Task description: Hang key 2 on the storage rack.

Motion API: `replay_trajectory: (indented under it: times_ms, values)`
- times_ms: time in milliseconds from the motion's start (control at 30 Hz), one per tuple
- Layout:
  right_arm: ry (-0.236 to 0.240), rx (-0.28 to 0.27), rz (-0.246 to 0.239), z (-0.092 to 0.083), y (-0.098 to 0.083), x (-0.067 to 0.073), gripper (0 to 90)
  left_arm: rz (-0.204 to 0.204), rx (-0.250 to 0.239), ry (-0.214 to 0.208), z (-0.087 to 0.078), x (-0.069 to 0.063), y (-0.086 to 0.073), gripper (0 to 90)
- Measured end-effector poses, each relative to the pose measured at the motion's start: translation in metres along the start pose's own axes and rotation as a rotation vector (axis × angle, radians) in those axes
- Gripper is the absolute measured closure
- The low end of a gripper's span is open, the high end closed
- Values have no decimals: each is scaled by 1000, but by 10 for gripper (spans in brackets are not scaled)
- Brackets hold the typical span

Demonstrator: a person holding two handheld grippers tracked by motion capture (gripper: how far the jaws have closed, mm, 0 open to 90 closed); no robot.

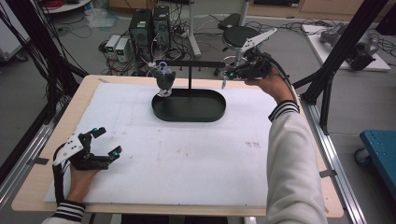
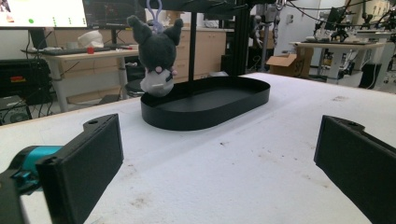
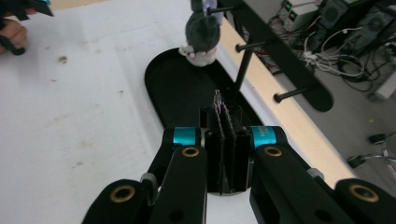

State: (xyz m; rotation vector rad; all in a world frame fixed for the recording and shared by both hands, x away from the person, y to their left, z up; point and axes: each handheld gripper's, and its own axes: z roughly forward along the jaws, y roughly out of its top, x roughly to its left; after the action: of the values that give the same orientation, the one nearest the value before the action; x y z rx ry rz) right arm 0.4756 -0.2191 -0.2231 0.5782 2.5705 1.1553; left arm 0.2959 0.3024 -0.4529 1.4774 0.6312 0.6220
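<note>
A dark grey plush keychain [image 1: 164, 79] [image 2: 156, 56] [image 3: 201, 32] hangs from the left end of a black bar stand [image 1: 201, 63] that rises from a black oval tray [image 1: 187, 117] [image 2: 205, 116] [image 3: 154, 79]. My right gripper [image 1: 227, 73] [image 3: 223, 116] is held in the air by the bar's right end, above the tray's far right rim. It is shut on a thin purplish loop [image 3: 217, 100] that sticks out past its pads; a small pale piece [image 1: 224, 83] dangles below its tip. My left gripper [image 1: 107, 141] [image 2: 219, 158] rests open on the white mat at the near left, with nothing between its jaws.
The bar carries short free pegs [image 3: 289, 95] along its length. The white mat [image 1: 187, 158] covers most of the wooden table [image 1: 32, 182]. Computers and cables [image 1: 149, 28] lie on the floor beyond the far edge. A black frame post [image 1: 336, 60] stands at the right.
</note>
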Motion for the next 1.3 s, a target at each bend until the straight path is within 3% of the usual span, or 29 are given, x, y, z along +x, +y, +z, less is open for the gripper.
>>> replay_trajectory:
  times_ms: [233,633,1300]
  values:
    - [-5,-6,6,6,15,-10,886,-1,1,0,0,0,0,17]
    - [-6,32,16,27,26,-23,885,-1,2,1,0,0,0,17]
    - [-12,93,53,51,16,-39,885,1,1,2,0,0,0,17]
